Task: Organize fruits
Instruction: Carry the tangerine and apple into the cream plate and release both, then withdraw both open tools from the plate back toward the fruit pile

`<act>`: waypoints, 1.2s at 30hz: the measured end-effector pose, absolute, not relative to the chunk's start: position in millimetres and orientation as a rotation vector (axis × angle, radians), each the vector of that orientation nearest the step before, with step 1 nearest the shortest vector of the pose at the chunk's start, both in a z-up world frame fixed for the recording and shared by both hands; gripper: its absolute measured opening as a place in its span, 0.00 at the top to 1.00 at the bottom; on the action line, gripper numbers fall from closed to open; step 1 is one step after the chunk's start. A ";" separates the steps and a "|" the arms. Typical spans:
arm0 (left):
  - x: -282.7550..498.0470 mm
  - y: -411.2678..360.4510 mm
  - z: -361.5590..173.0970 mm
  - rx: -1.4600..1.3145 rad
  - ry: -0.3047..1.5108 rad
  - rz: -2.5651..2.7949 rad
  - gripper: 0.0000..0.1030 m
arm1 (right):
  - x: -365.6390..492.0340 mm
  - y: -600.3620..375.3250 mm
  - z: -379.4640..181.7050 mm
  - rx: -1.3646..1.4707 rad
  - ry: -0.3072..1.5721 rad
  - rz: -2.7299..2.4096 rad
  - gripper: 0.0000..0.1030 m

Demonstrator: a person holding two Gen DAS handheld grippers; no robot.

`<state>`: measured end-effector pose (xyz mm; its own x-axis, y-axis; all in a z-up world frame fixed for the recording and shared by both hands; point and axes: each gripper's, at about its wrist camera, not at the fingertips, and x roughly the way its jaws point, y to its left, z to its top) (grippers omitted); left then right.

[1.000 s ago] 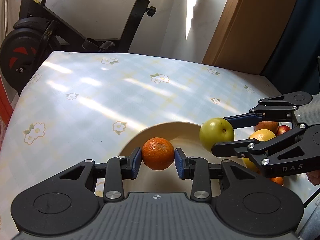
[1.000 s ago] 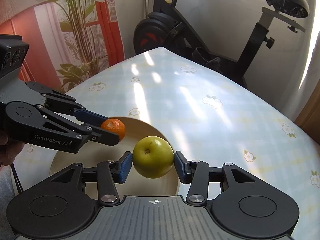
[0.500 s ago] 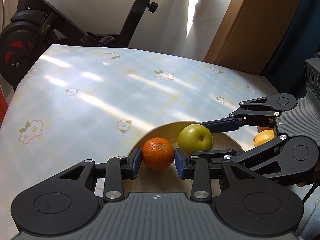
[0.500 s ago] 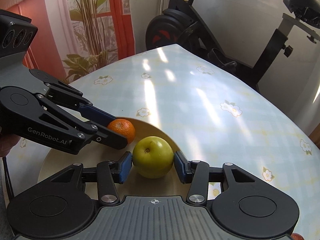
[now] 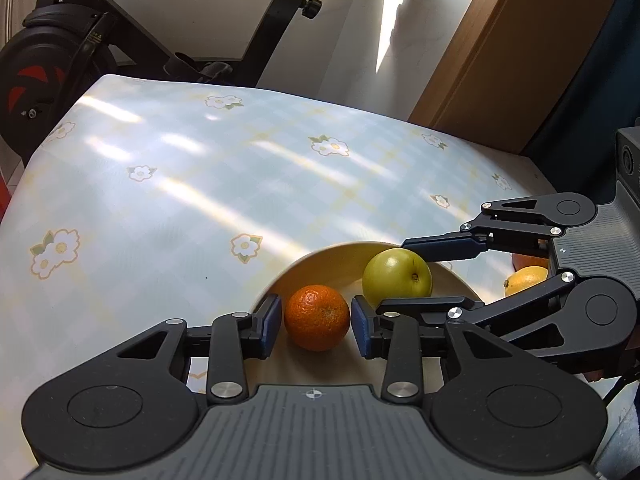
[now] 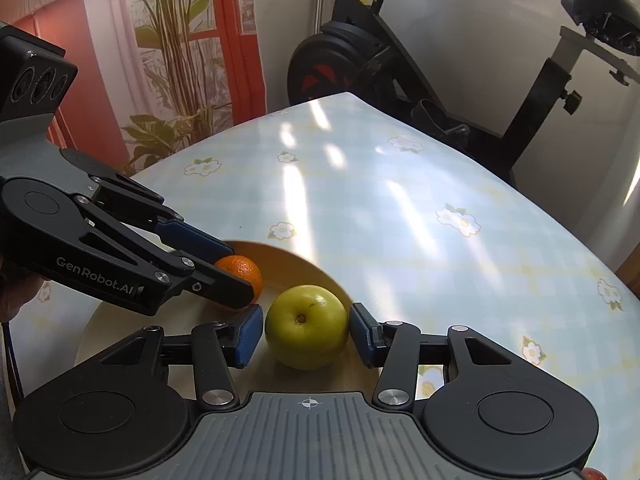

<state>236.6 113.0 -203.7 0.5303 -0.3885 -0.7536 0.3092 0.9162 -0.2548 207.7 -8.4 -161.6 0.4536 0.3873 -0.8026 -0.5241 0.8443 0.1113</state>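
Observation:
An orange mandarin (image 5: 317, 317) (image 6: 240, 270) and a green apple (image 5: 397, 273) (image 6: 306, 332) lie side by side on a cream plate (image 5: 320, 254) (image 6: 308, 262). My left gripper (image 5: 316, 314) (image 6: 236, 274) straddles the mandarin. Its jaws are opening, and thin gaps show between the blue pads (image 5: 272, 320) and the peel. My right gripper (image 6: 307, 334) (image 5: 416, 276) straddles the apple. Its jaws are opening too, with the pads (image 6: 248, 332) just off the skin.
More fruit lies on the table beyond the right gripper: an orange (image 5: 528, 260) and a yellow-orange one (image 5: 526, 280). The flowered tablecloth (image 5: 200, 184) stretches ahead. An exercise bike (image 6: 360, 60) and a plant (image 6: 180, 92) stand past the table's far edge.
The right gripper brought the apple left and down onto the plate beside the mandarin. Both pairs of pads have parted slightly from their fruit.

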 end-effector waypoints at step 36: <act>157.8 -6.0 -144.0 0.046 0.757 -0.281 0.61 | 66.4 -188.0 -125.3 0.104 0.750 0.112 0.57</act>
<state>157.8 -6.0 -144.0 0.6914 -0.2350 -0.6832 0.2679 0.9616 -0.0597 66.4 -188.0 -125.3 0.7262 0.1385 -0.6734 -0.0641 0.9889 0.1343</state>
